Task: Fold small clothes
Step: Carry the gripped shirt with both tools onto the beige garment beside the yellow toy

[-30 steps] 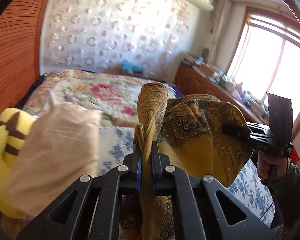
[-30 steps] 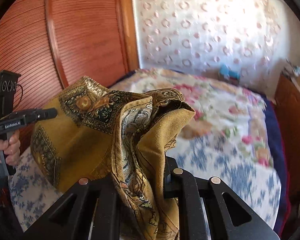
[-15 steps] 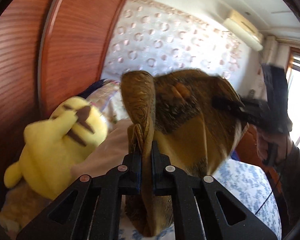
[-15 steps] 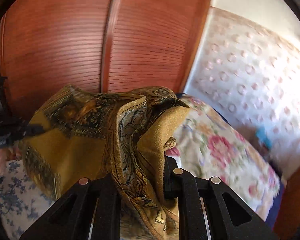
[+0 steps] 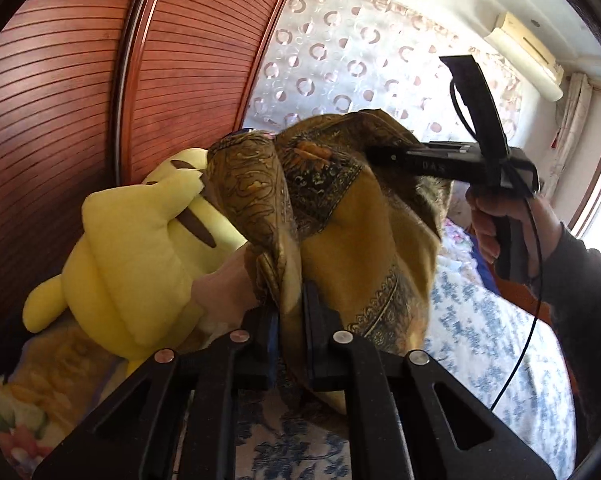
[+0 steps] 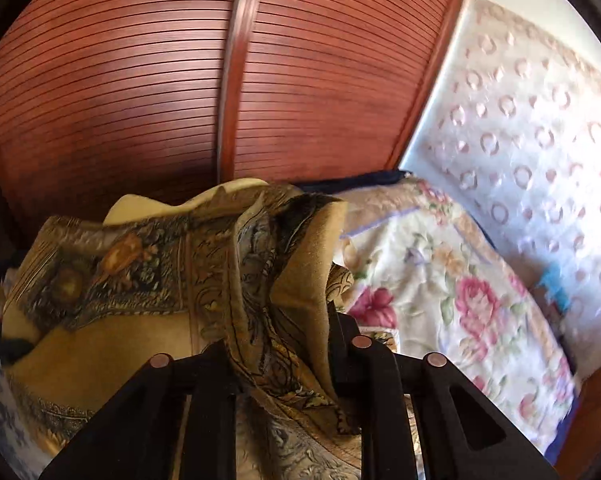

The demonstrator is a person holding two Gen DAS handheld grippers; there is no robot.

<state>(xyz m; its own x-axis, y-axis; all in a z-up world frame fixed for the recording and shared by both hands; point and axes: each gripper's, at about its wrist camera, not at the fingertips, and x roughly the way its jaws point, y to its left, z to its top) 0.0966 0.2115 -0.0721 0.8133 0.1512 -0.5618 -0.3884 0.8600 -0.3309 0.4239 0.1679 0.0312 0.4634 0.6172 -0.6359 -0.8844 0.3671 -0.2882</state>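
Bedroom, bed [image 5: 480, 344]: both hand-held grippers, left [image 5: 286, 320] and right [image 6: 284, 344], jaws just loosening, still pinching ochre paisley scarf [image 5: 340, 216], now swung toward wardrobe [image 6: 140, 92]; release likely.

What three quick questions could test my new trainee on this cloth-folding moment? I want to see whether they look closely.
1. True or false: both grippers have the scarf between their fingers.
2. Which toy sits beside the scarf: A) yellow plush B) red ball C) blue car?
3. Fill in: behind the plush stands a slatted wooden ____.

Key: 1 true; 2 A; 3 wardrobe.
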